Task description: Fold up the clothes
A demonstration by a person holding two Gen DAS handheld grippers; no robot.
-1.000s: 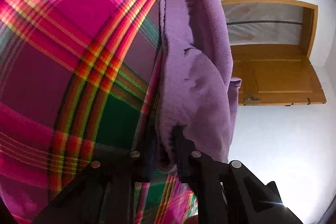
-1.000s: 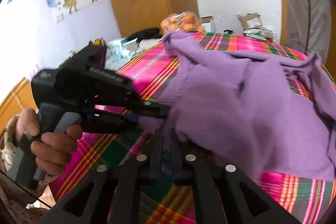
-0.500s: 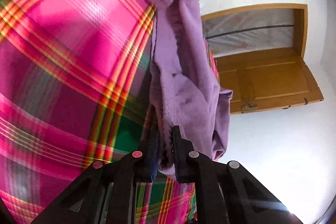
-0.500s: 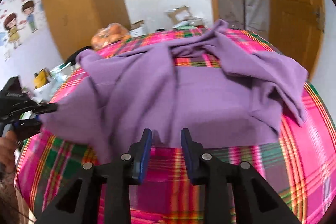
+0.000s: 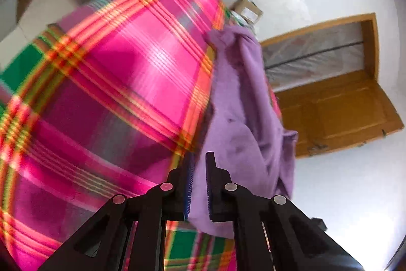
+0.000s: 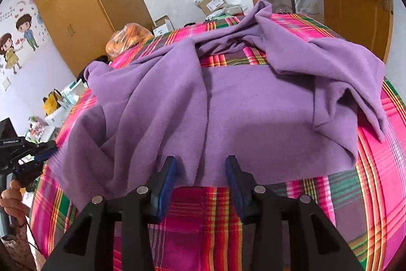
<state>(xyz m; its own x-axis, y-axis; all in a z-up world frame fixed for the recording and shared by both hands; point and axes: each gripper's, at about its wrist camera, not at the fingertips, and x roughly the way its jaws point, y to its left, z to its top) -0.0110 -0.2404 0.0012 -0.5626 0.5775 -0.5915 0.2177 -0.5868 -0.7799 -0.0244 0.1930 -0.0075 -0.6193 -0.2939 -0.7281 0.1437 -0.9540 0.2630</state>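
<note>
Left wrist view: the purple garment [image 5: 243, 103] is pinched at one edge by the left gripper [image 5: 199, 184], whose jaws are closing tight on the cloth, over the plaid tablecloth [image 5: 121, 83]. That hold is best kept taut.

Right wrist view: the right gripper [image 6: 201, 169] is opening, nothing clamped, above the garment's near hem. The hem should be retaken squarely before folding.

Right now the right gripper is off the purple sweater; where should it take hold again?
Probably the near hem of the purple sweater, just ahead of the opening right gripper, coming from the near table side: that edge lies flat on the plaid cloth. The left gripper is shut on the left edge.
</note>
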